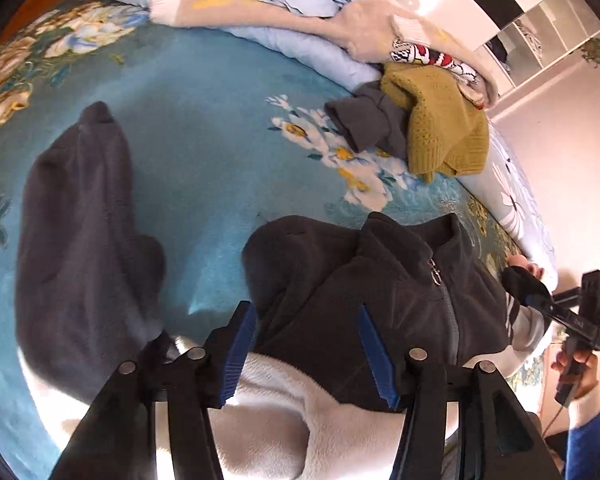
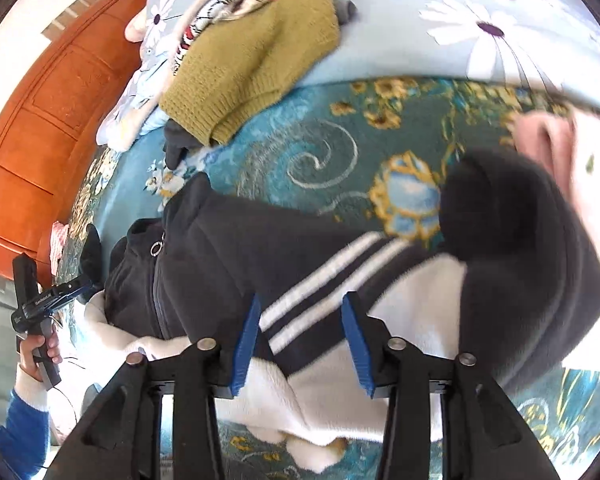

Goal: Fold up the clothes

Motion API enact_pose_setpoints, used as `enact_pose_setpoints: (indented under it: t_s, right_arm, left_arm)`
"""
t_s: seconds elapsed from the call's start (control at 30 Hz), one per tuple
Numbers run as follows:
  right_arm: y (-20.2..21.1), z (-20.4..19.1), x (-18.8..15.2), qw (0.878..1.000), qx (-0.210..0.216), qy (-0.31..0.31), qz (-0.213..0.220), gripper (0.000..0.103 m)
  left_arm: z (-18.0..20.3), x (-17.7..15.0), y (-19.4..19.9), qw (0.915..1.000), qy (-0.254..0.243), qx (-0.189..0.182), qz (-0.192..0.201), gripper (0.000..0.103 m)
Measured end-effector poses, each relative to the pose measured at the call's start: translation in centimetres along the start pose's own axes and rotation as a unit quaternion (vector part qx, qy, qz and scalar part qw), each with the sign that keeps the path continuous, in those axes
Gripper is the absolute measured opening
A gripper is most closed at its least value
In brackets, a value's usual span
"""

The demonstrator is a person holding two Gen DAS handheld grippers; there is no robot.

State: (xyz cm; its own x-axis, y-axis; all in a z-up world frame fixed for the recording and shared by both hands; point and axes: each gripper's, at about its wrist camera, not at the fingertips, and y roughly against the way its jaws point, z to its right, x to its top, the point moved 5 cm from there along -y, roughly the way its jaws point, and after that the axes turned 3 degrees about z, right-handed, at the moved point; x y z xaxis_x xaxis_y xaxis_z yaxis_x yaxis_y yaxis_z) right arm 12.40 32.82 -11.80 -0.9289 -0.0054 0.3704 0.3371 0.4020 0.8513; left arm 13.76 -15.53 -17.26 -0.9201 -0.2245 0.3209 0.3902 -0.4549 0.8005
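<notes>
A dark grey fleece jacket (image 1: 340, 280) with a zip, a white lower part and white stripes (image 2: 332, 288) lies front up on the teal floral blanket (image 1: 200, 120). One sleeve (image 1: 80, 220) is spread out to the left in the left wrist view. The other sleeve (image 2: 520, 240) reaches to the right in the right wrist view. My left gripper (image 1: 306, 344) hangs open over the jacket's chest, beside the zip. My right gripper (image 2: 300, 340) is open over the striped shoulder. Each gripper shows in the other's view: the right gripper (image 1: 536, 300), the left gripper (image 2: 86, 286).
A heap of clothes lies at the blanket's far side: a mustard knit sweater (image 1: 440, 128), a grey garment (image 1: 364, 120) and pale pieces. A light floral quilt (image 2: 480, 20) borders the blanket. A wooden headboard (image 2: 40, 120) and a white wardrobe (image 1: 540, 32) stand beyond. Pink cloth (image 2: 540, 140) lies by the sleeve.
</notes>
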Motion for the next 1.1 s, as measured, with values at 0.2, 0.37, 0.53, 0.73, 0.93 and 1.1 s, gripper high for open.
enact_pose_setpoints:
  t_s: [0.2, 0.37, 0.53, 0.73, 0.93, 1.1]
  right_arm:
    - [-6.3, -1.5, 3.9, 0.996, 0.024, 0.061, -0.054, 0.056]
    - [-10.3, -0.8, 5.1, 0.994, 0.037, 0.051, -0.086, 0.056]
    - [-11.9, -0.9, 4.1, 0.987, 0.082, 0.031, -0.134, 0.061]
    - [-9.5, -1.8, 2.7, 0.987, 0.102, 0.033, -0.117, 0.054]
    - [-5.9, -4.3, 0.5, 0.992, 0.070, 0.075, -0.071, 0.021]
    - [-2.5, -6.0, -1.2, 0.994, 0.079, 0.075, -0.030, 0.018]
  left_arm:
    - [-0.4, -1.1, -3.7, 0.9968, -0.027, -0.018, -0.073, 0.060]
    - [-1.1, -1.7, -4.5, 0.9922, -0.008, -0.055, -0.111, 0.063]
    - [-0.9, -2.2, -3.6, 0.9887, -0.009, -0.075, -0.129, 0.061]
    - [-0.2, -3.4, -2.0, 0.9904, -0.020, -0.073, -0.116, 0.056]
    - [0.1, -4.5, 0.2, 0.9956, -0.012, -0.047, -0.080, 0.037]
    - [0.5, -5.8, 1.9, 0.9970, -0.031, -0.031, -0.064, 0.034]
